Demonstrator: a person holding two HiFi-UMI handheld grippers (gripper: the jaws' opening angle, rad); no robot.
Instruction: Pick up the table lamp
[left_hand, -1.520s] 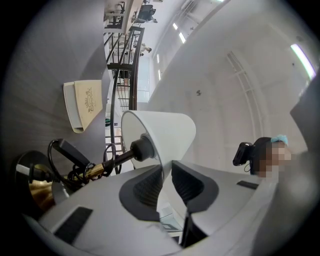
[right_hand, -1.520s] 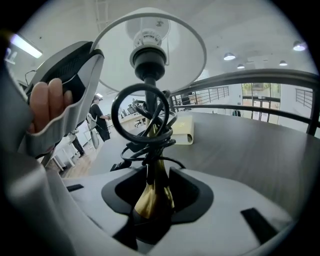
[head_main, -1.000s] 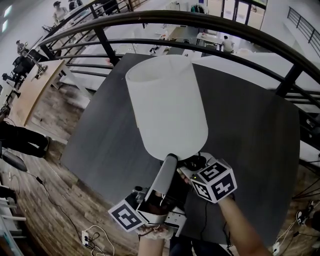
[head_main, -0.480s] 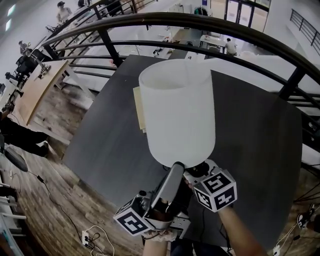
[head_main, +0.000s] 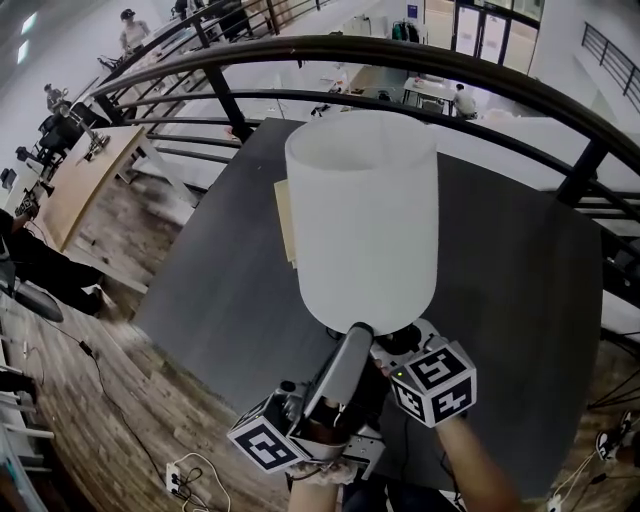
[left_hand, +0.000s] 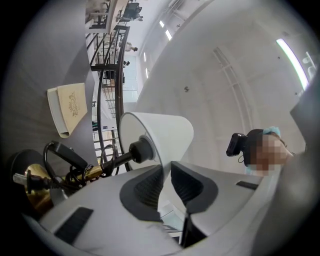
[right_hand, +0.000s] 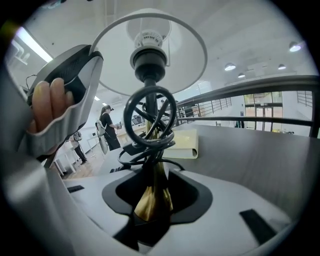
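Over the dark grey square table (head_main: 230, 270), the white-shaded table lamp (head_main: 362, 220) is held by both tools. The left gripper (left_hand: 166, 175), jaws just closing, pinches the cylindrical shade (left_hand: 167, 132) at its lower rim. The right gripper (right_hand: 152, 192), also just narrowing, clamps the flared brass stem (right_hand: 151, 200).

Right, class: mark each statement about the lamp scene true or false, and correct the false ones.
1. The lamp shade is white. True.
2. The booklet stands upright. False: it lies flat on the dark table.
3. A black cord is coiled round the lamp's stem. True.
4. The right claw is empty. False: the brass stem sits between its jaws, which have just been closing.
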